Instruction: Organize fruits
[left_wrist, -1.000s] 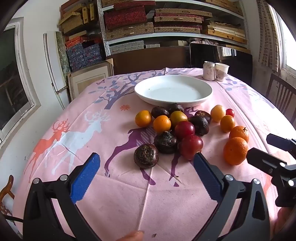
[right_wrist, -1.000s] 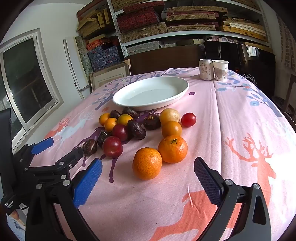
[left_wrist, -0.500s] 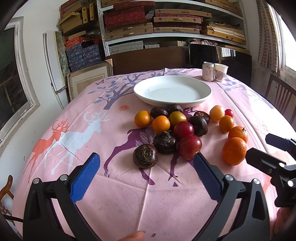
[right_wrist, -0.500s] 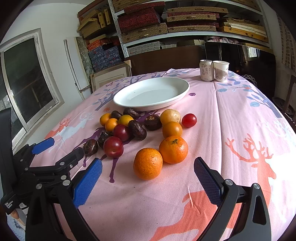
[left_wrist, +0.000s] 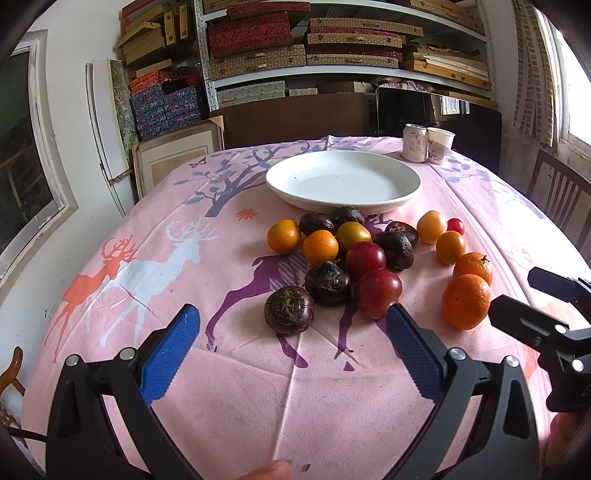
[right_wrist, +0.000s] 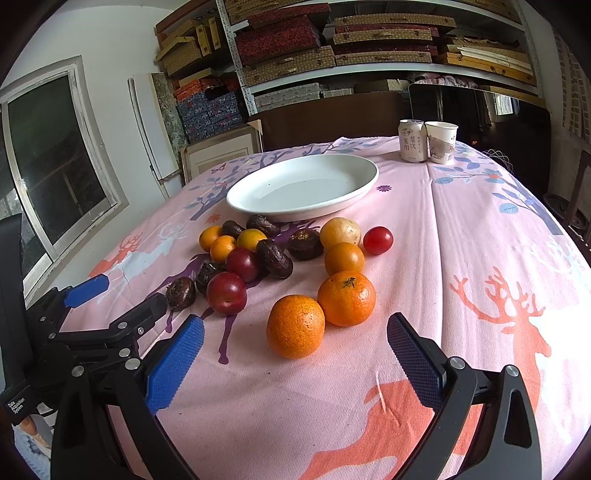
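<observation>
Several fruits lie on a pink tablecloth in front of an empty white plate (left_wrist: 343, 182), which also shows in the right wrist view (right_wrist: 303, 188). My left gripper (left_wrist: 291, 350) is open and empty, just short of a dark brown fruit (left_wrist: 289, 310) with red plums (left_wrist: 377, 292) behind it. My right gripper (right_wrist: 295, 363) is open and empty, just short of an orange (right_wrist: 295, 325) with a second orange (right_wrist: 346, 297) behind. The right gripper shows at the right edge of the left wrist view (left_wrist: 546, 314).
A drink can (right_wrist: 412, 140) and a paper cup (right_wrist: 441, 142) stand at the table's far edge. A small red tomato (right_wrist: 378, 240) lies right of the pile. A wooden chair (left_wrist: 557, 199) stands at the right. Shelves with boxes fill the back wall.
Both grippers have drifted slightly back and stay open. The fruits and the plate have not moved.
</observation>
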